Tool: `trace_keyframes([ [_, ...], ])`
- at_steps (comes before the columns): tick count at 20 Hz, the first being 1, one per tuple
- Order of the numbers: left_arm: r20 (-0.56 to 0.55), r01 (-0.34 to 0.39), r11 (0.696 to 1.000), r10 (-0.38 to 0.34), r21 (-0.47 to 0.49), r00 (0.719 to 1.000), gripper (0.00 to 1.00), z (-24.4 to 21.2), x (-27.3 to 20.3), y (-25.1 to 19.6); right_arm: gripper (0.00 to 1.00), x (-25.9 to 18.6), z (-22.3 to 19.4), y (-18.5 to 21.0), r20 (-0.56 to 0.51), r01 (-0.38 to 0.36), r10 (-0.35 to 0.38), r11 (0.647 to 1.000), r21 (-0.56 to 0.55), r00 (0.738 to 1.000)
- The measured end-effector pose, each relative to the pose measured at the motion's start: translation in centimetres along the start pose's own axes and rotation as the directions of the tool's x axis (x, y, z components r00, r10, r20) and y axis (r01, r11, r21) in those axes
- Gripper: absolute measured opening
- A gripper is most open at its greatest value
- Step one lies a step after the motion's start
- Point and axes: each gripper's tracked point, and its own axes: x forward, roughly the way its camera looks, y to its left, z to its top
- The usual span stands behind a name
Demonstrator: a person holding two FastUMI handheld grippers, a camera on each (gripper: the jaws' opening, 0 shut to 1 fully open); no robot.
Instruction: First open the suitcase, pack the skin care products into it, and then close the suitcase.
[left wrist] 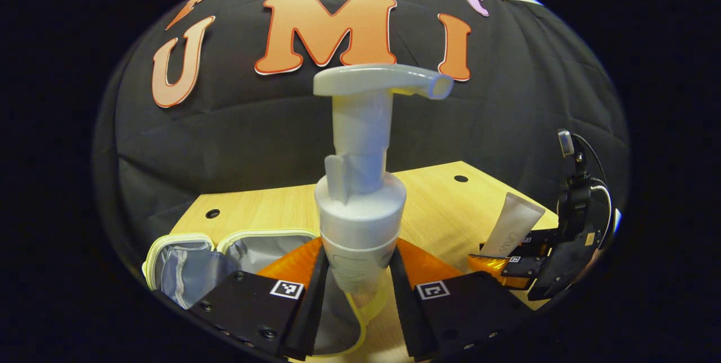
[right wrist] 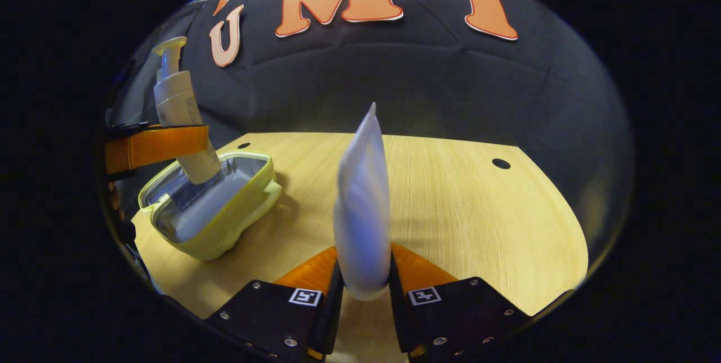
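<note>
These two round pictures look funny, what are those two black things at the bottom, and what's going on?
Each picture comes from a camera riding on a hand-held claw, a two-finger grabbing tool that a person carries, one in each hand. The black things at the bottom are that claw's own fingers.

In the left gripper view, the left claw is squeezing a white pump bottle just above the open suitcase, a small yellow-edged case with a grey lining.

In the right gripper view, the right claw is squeezing a white tube that points up, above the wooden table. Far left there you can see the pump bottle over the suitcase from the other side.
</note>
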Motion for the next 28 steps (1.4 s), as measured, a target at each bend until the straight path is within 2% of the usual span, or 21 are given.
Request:
trace_keyframes([
  [5,-0.011,-0.045,0.998,0.044,-0.034,0.999,0.58,1.2,-2.2,3.2,0.42,-2.2,4.0,2.1,0.024,-0.029,0.030,0.999,-0.028,0.999],
  [15,-0.068,-0.123,0.991,0.119,-0.047,0.991,0.58,0.7,-6.4,11.4,0.42,-5.6,10.7,9.5,0.073,-0.118,0.125,0.988,-0.098,0.989],
  [23,-0.122,-0.124,0.983,0.108,-0.132,0.987,0.58,-0.7,-7.7,15.9,0.42,-6.4,13.0,14.8,0.093,-0.162,0.172,0.981,-0.107,0.981],
  [28,-0.187,-0.064,0.983,0.032,-0.170,0.982,0.58,-2.6,-7.2,16.1,0.41,-5.5,12.6,17.4,0.078,-0.151,0.158,0.984,-0.089,0.984],
])
